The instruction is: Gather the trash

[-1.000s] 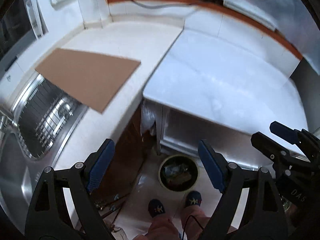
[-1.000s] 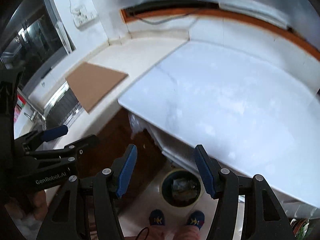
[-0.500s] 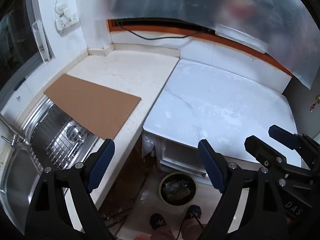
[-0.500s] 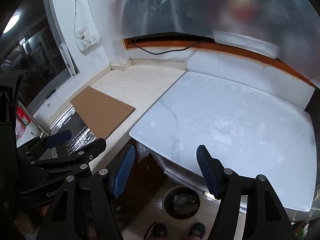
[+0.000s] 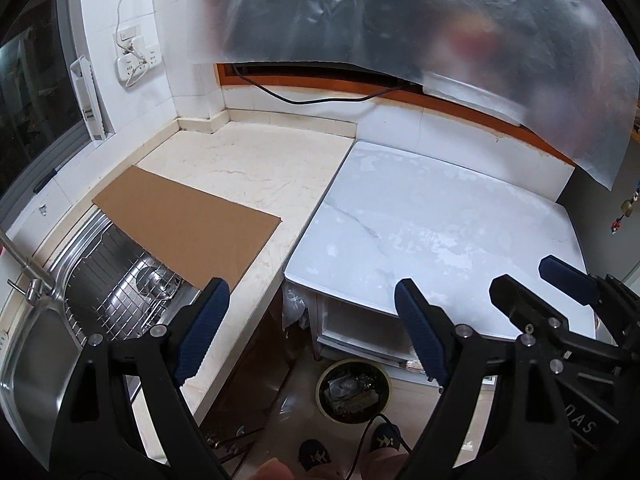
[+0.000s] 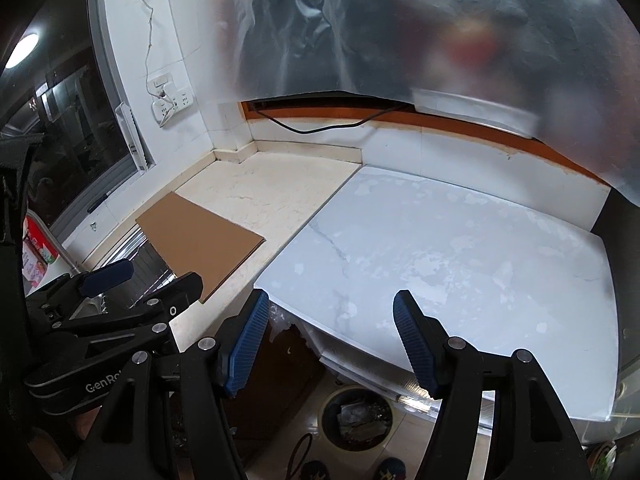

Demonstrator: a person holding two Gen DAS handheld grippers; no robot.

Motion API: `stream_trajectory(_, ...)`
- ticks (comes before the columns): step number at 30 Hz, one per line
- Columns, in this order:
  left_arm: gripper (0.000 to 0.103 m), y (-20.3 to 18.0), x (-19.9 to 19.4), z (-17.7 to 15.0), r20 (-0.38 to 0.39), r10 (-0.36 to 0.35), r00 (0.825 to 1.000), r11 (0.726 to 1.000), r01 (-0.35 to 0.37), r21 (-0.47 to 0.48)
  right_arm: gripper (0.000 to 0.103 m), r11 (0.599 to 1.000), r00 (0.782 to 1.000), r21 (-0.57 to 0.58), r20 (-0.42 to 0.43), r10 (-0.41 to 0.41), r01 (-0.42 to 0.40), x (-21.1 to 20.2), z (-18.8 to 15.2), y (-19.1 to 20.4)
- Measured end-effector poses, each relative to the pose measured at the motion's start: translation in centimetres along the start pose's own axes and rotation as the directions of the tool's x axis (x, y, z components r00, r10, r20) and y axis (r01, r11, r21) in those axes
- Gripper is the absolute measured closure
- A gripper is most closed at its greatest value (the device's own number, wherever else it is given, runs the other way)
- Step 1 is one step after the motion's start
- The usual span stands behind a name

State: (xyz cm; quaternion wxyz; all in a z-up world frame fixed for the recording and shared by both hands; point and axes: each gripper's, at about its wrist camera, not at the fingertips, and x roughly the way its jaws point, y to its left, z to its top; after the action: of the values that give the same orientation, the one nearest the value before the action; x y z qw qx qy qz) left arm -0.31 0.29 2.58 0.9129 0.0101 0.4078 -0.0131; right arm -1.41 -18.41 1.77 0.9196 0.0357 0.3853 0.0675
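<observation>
Both grippers (image 5: 312, 332) (image 6: 328, 340) risen, empty; bin (image 5: 353, 390) farther below

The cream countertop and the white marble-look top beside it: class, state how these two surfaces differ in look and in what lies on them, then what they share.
Colour: the cream countertop is warm beige; the white marble-look top is pale grey-white with thin veins and blotchy patches.
Load: the cream countertop carries a brown cardboard sheet that overhangs the sink; the white top carries nothing visible.
Shared: both are flat, meet along one straight seam and run back to the wall.
</observation>
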Motion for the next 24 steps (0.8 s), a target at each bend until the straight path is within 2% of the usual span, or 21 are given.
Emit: stream_trajectory(24, 0.022, -0.65, -0.59, -0.58, 0.001, 0.013, 1.000, 1.000, -0.013, -0.001, 0.037, 1.000, 1.000, 0.005, -0.005, -0.001, 0.001, -0.43, -0.33, -0.92)
